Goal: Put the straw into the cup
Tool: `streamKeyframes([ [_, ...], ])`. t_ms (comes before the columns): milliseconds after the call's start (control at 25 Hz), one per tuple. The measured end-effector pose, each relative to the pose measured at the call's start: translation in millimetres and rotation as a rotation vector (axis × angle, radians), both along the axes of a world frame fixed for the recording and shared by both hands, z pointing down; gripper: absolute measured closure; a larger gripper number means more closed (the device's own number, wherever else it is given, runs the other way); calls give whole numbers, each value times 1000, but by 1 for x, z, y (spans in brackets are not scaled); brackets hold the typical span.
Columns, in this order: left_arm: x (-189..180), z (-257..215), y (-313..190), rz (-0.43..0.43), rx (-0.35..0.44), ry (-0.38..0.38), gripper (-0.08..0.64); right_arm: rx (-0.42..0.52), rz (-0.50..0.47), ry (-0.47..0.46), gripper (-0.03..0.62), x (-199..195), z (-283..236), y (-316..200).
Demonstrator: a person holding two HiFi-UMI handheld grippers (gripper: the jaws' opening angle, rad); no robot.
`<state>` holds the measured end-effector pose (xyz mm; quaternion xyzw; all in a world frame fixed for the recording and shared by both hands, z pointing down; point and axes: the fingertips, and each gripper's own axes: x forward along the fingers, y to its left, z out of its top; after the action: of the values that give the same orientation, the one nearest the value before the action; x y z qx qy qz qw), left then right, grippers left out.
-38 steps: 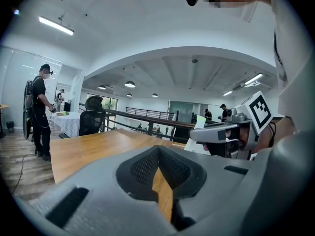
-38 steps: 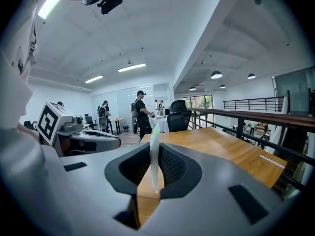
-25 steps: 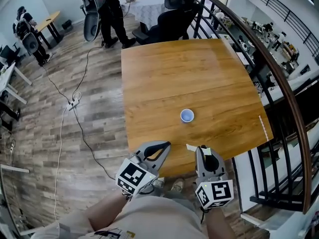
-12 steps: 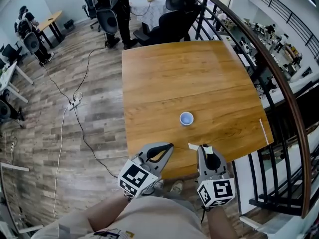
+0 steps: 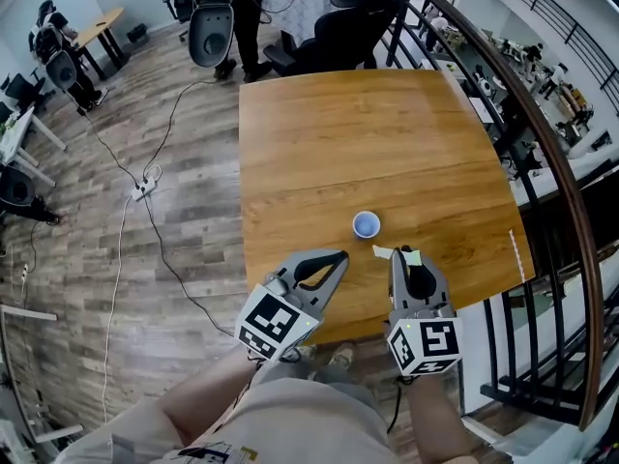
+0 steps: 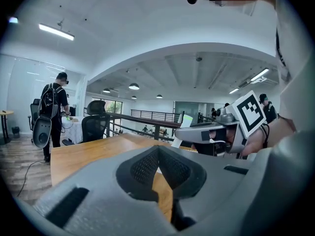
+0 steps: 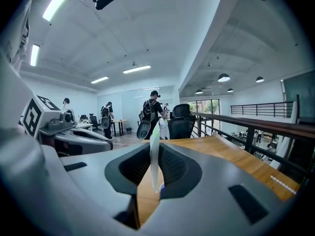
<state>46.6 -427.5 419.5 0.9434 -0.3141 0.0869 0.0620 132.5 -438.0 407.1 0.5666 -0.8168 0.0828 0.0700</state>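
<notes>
As the right hand-held gripper is reaching out over the near edge of the desk, its jaws are clamping the straw. In the right gripper view that pale straw is running up and down the frame between the two pads. It's pinched partway along, which looks meant to leave a free end to go into the cup. The left hand-held gripper is riding alongside at lower centre of the head view, jaws together on nothing, seemingly just keeping pace rather than working. The cup is standing upright and open on the desk just above both grippers in the frame, still apart from the straw, so the drop isn't on yet. Against a second ago, both grippers are sitting higher in the head view and the gap from straw to cup is narrowing, while the cup is keeping its spot on the wood.
</notes>
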Motion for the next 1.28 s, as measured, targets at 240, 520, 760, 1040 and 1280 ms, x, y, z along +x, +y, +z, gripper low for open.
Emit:
streamKeyframes([
  [240, 0, 9, -25, -21, 9, -7, 546, 2, -3, 17, 538, 2, 12, -37],
  [520, 9, 31, -55, -40, -3, -2, 546, -57, -2, -10, 538, -1, 53, -69],
  [760, 15, 65, -75, -56, -35, 3, 546, -109, 22, -35, 538, 2, 92, -92],
  [1040, 19, 104, -92, -64, -112, 40, 546, -183, 40, -2, 538, 5, 147, -113],
  [1280, 27, 140, -94, -56, -173, 40, 546, -263, 65, -6, 538, 13, 186, -121],
])
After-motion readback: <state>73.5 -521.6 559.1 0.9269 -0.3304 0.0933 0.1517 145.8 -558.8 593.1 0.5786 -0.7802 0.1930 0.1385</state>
